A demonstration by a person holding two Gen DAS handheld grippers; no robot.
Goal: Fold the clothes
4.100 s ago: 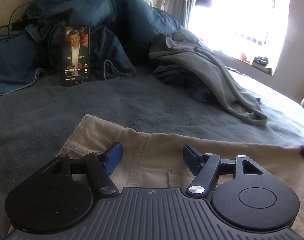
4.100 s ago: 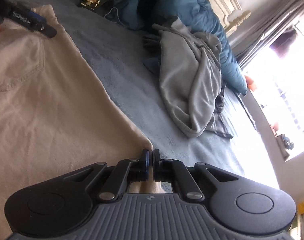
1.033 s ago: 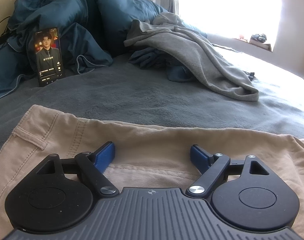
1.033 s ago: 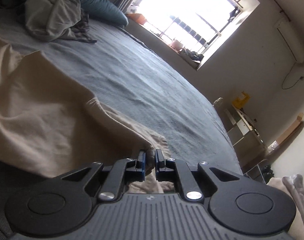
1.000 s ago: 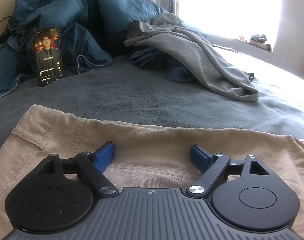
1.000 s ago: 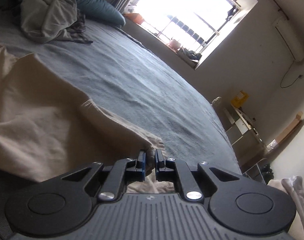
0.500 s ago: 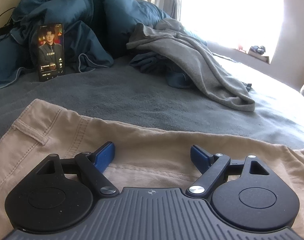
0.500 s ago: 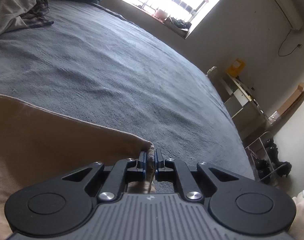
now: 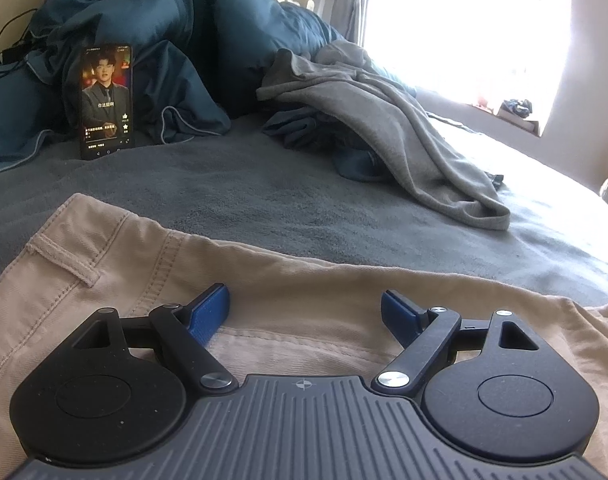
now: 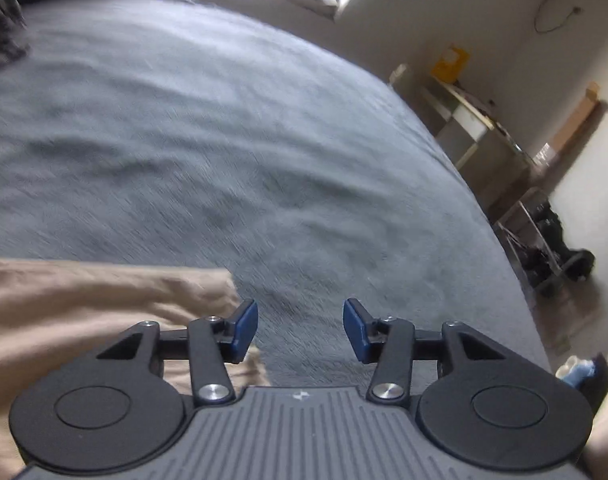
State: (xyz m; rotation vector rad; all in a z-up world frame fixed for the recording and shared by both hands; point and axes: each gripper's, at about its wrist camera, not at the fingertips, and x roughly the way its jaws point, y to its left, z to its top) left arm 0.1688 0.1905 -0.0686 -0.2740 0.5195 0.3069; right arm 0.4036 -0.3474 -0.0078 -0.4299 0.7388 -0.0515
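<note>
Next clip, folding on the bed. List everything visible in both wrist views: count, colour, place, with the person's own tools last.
Trousers: one pair, beige, flat on the bed under the left tool; the leg end lies by the right tool.
Garment: one, grey, crumpled further up the bed, over dark blue cloth.
Duvet: one, teal, heaped at the headboard.
Phone: one, black, screen lit, propped against the duvet.
Bed cover: one, grey-blue, under everything.
Shelf unit: one, pale, by the wall past the bed.
Left tool: black with blue pads, open over the waistband.
Right tool: black with blue pads, opening, nothing between the pads.
</note>
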